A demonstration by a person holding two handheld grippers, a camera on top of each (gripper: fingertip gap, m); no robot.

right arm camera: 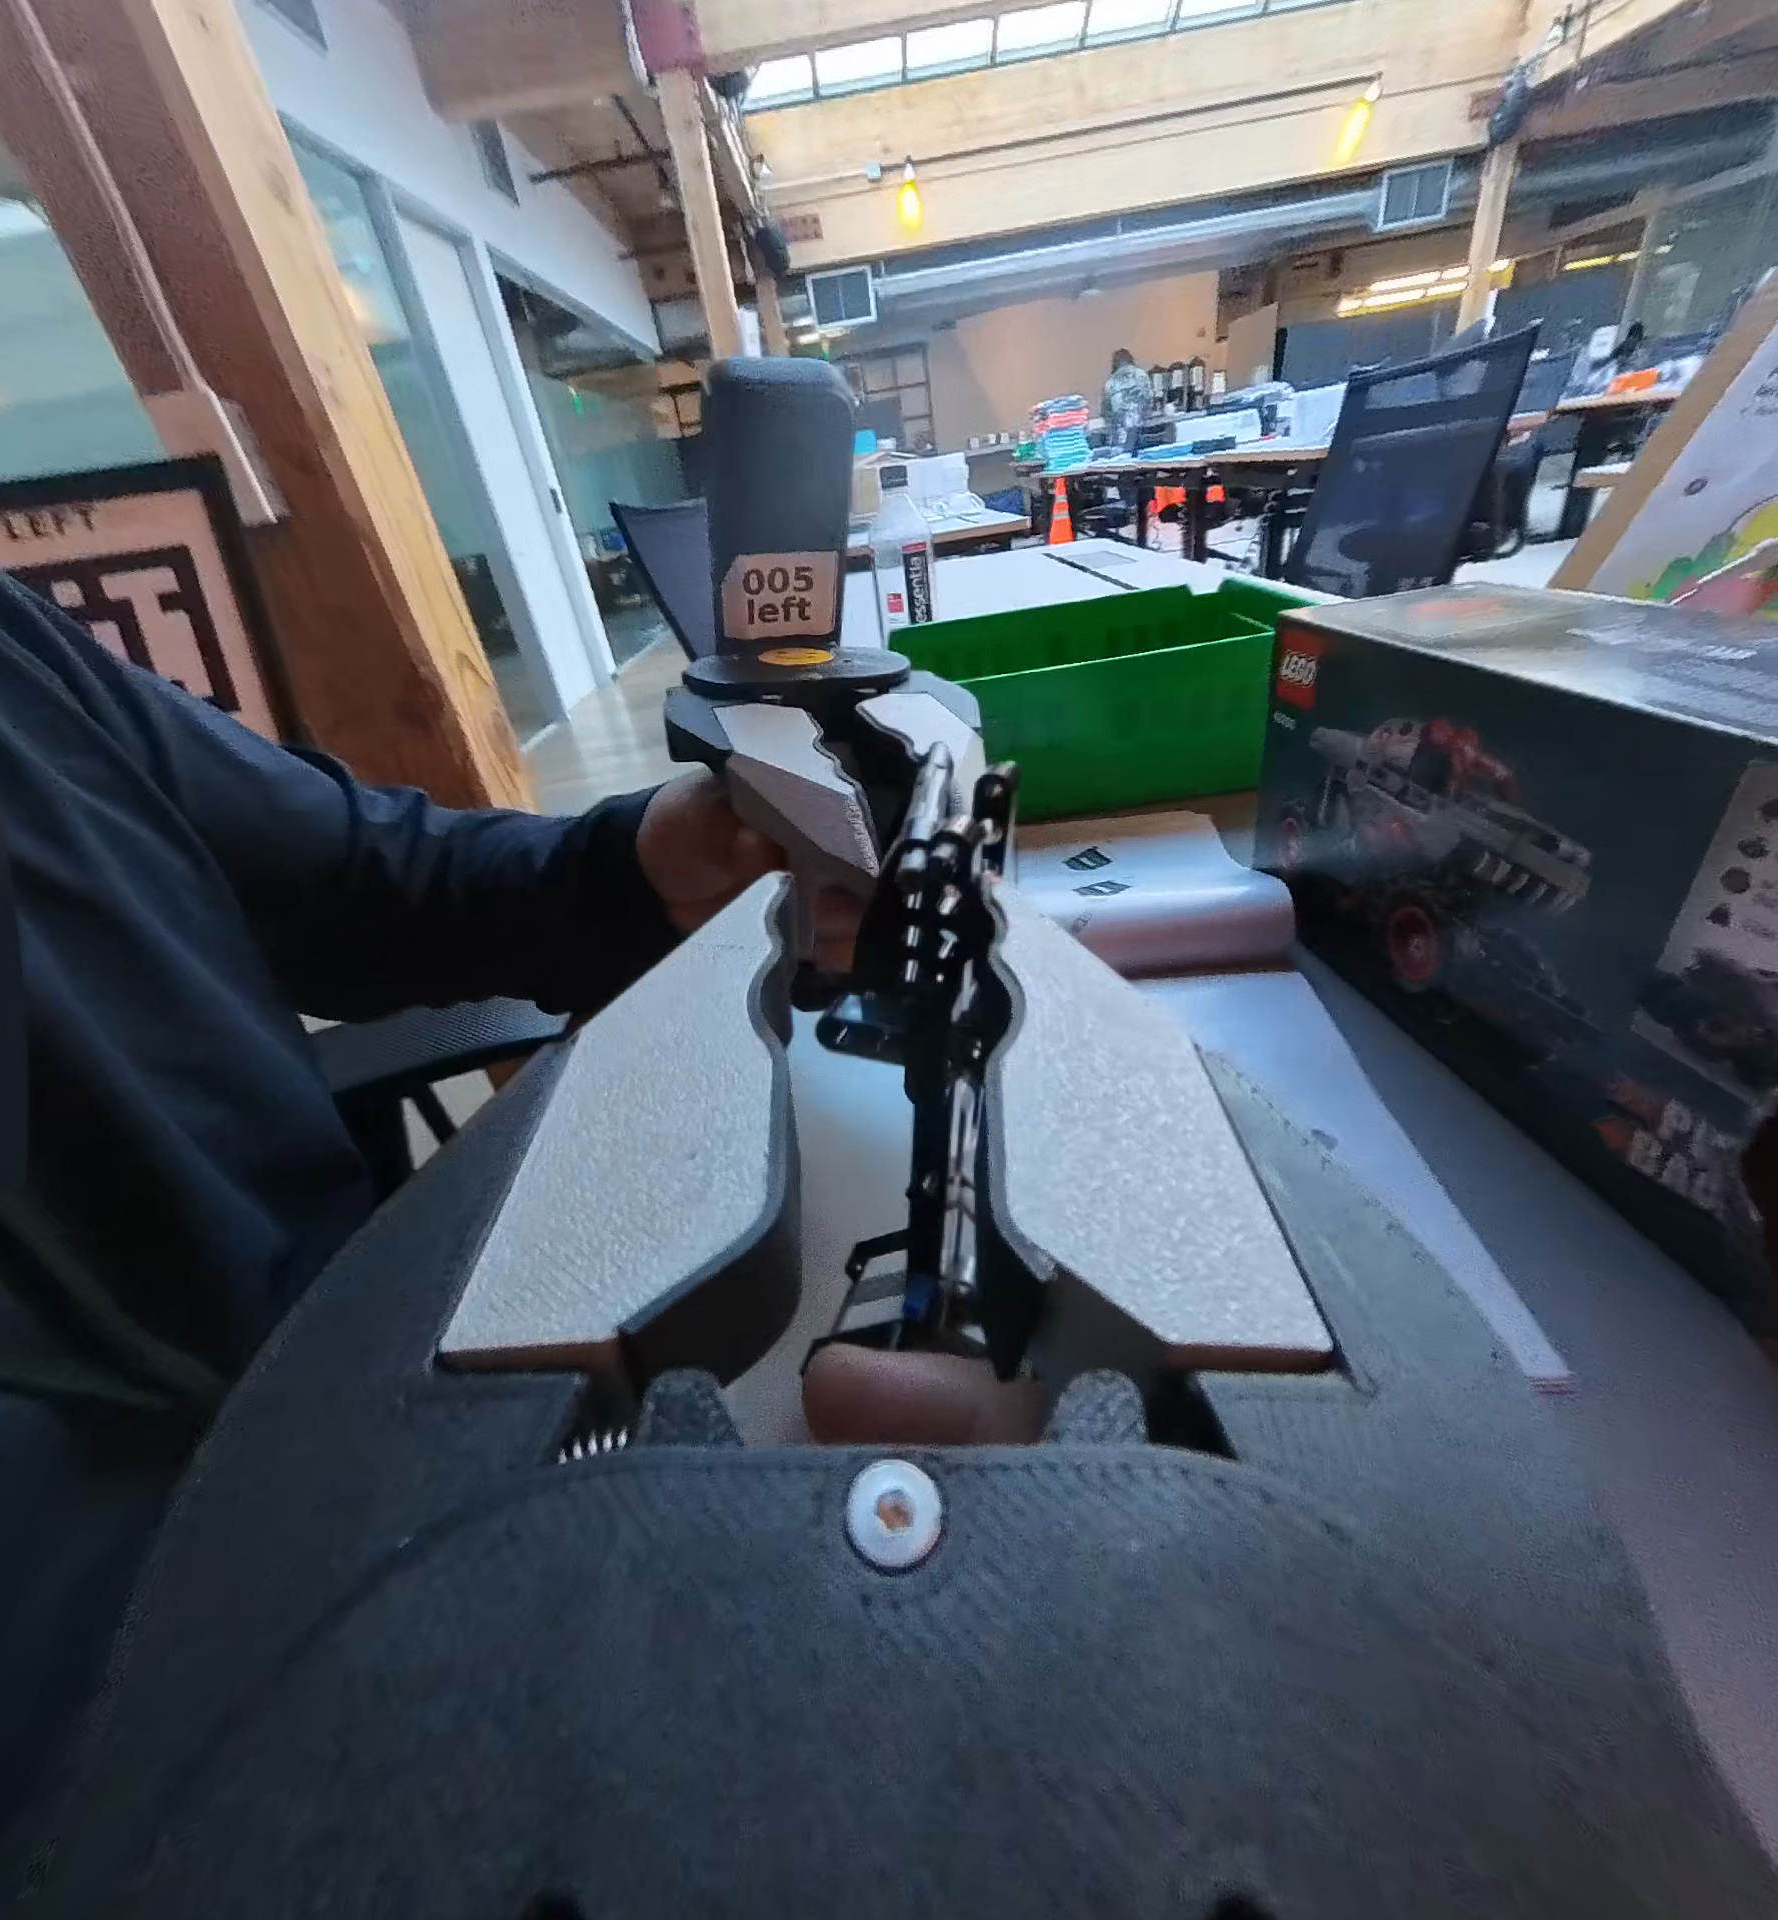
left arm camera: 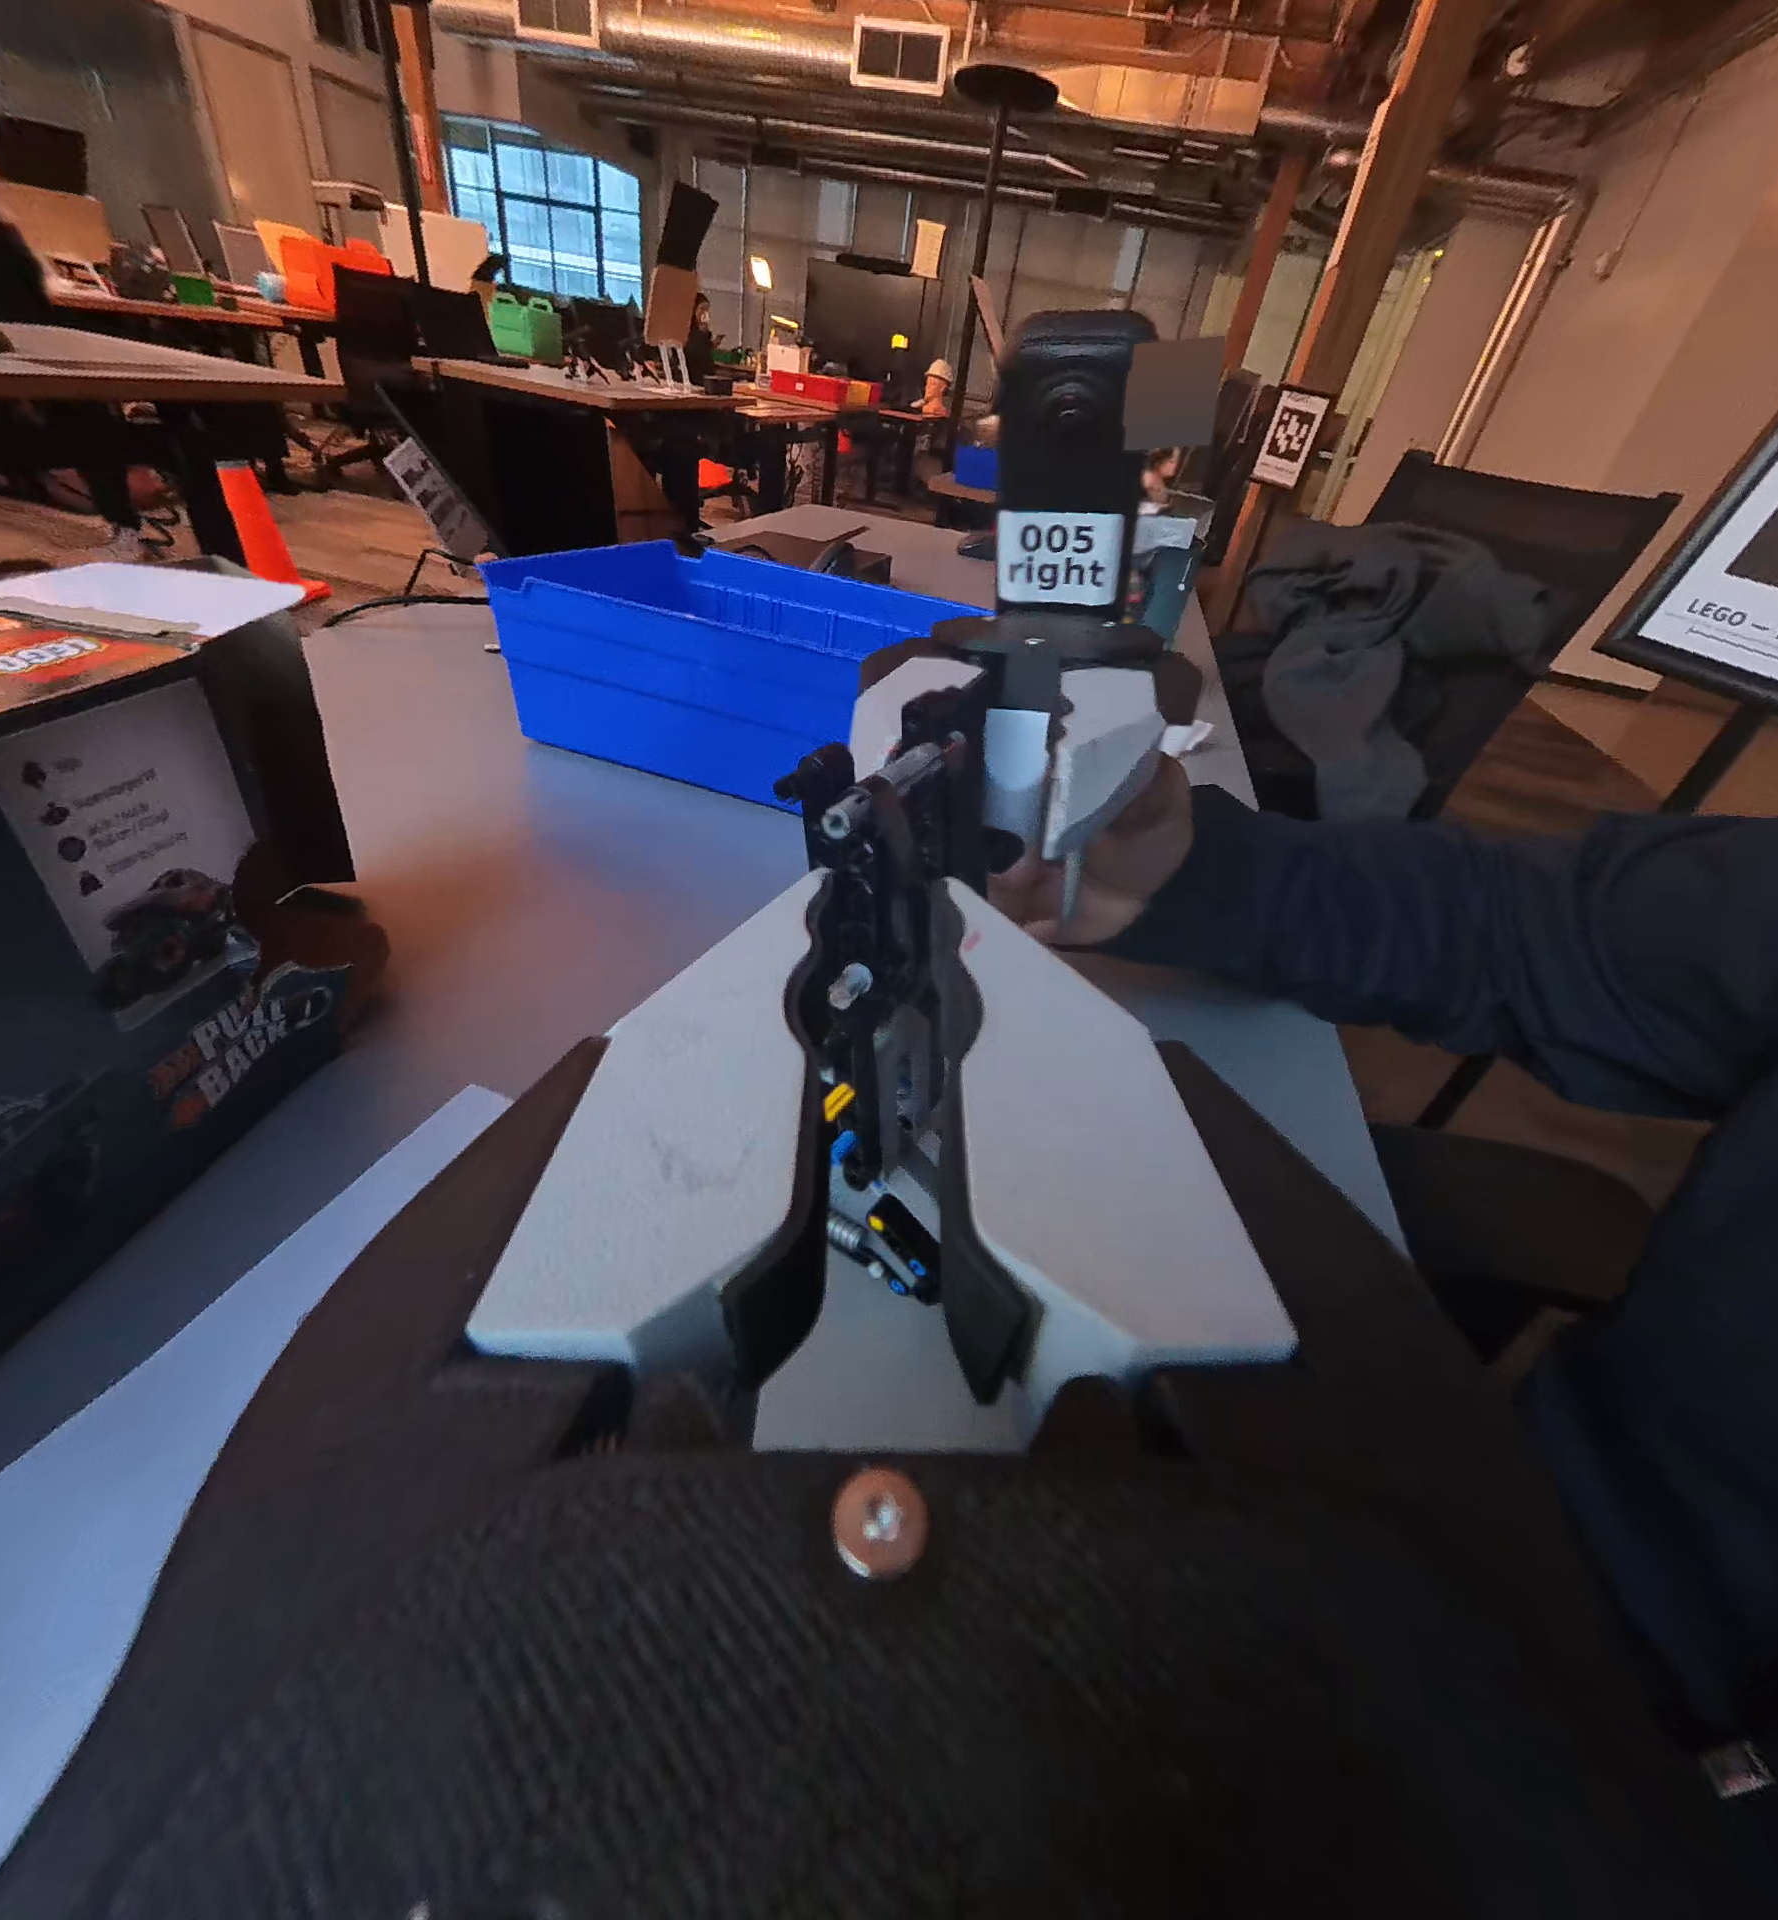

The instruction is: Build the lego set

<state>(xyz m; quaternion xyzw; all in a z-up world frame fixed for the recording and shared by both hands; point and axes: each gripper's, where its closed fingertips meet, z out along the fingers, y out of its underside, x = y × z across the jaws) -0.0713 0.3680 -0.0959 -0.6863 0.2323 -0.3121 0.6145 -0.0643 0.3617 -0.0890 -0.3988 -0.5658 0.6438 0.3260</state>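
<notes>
A black Lego Technic assembly (left arm camera: 869,997) with grey axles and small blue and yellow pins hangs above the grey table, held between both grippers. In the left wrist view my left gripper (left arm camera: 880,914) is shut on its near end. The right gripper (left arm camera: 1010,769) faces it from farther off and grips the far end. In the right wrist view my right gripper (right arm camera: 906,935) is shut on the same assembly (right arm camera: 942,1039), and the left gripper (right arm camera: 880,790) clamps the other end. A person's hand holds each gripper.
The dark Lego set box (left arm camera: 126,883) stands at the left of the table (left arm camera: 511,883), and shows in the right wrist view (right arm camera: 1550,852). A blue bin (left arm camera: 677,665) sits behind. A green bin (right arm camera: 1103,707), an open booklet (right arm camera: 1145,883) and a water bottle (right arm camera: 903,571) lie beyond. Only a small space, under 4 cm, lies between the two pairs of fingers.
</notes>
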